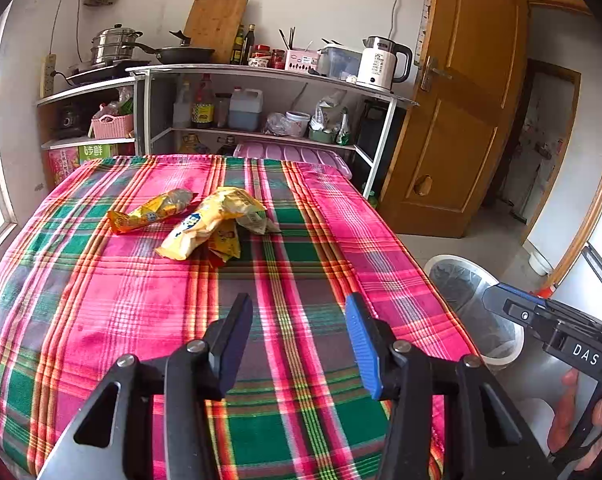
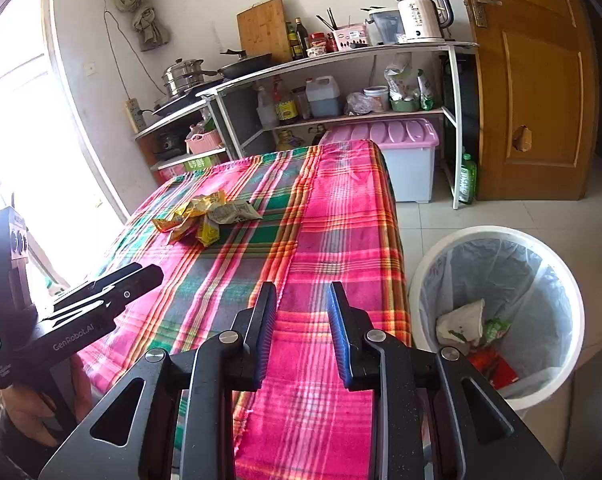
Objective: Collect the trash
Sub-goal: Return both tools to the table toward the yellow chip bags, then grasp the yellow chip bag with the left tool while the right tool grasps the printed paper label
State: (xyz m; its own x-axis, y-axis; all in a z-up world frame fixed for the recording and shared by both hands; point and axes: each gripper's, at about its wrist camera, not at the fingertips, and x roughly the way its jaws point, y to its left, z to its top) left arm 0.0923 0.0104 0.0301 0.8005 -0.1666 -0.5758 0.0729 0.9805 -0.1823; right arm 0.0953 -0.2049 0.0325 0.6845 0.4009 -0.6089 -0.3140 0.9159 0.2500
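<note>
Facing the wrappers (image 1: 205,220) heaped near the middle of the plaid tablecloth (image 1: 101,320), the left gripper (image 1: 297,340) hangs with jaws spread and empty, apparently readied for a pick. The right gripper (image 2: 301,320), jaws narrowly parted and empty, hangs over the table's edge beside the lined bin (image 2: 497,312), which stands close, likely for short drops.

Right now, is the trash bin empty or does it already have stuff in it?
Not empty. The right wrist view shows the white trash bin upright on the floor beside the table, its clear liner holding crumpled wrappers at the bottom, well below the rim.
</note>
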